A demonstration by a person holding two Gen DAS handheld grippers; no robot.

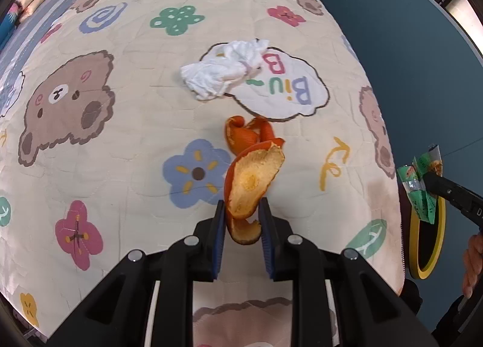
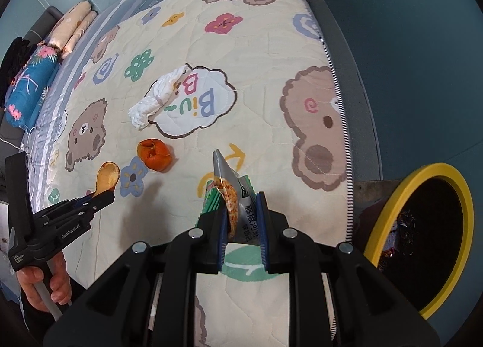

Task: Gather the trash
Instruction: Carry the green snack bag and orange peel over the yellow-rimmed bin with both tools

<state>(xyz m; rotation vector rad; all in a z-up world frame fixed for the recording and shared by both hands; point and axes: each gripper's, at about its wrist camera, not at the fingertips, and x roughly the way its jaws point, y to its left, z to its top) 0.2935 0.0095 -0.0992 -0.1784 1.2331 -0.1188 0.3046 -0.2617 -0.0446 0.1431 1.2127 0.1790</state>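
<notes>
I can't make out much inside the bin (image 2: pixel 389 220): its dark mouth shows only a few glints, and the yellow rim is cut off at the frame edge. My left gripper (image 1: pixel 241 211) pinches a curled peel (image 1: pixel 253 184), orange outside, pale inside, held above the quilt (image 1: pixel 120 147). My right gripper (image 2: pixel 241 211) is pressed on a crumpled green-and-silver wrapper (image 2: pixel 232 199), near the quilt's edge beside the bin. A second peel (image 2: pixel 155 155) and a white tissue (image 1: pixel 223 69) lie on the quilt beyond.
</notes>
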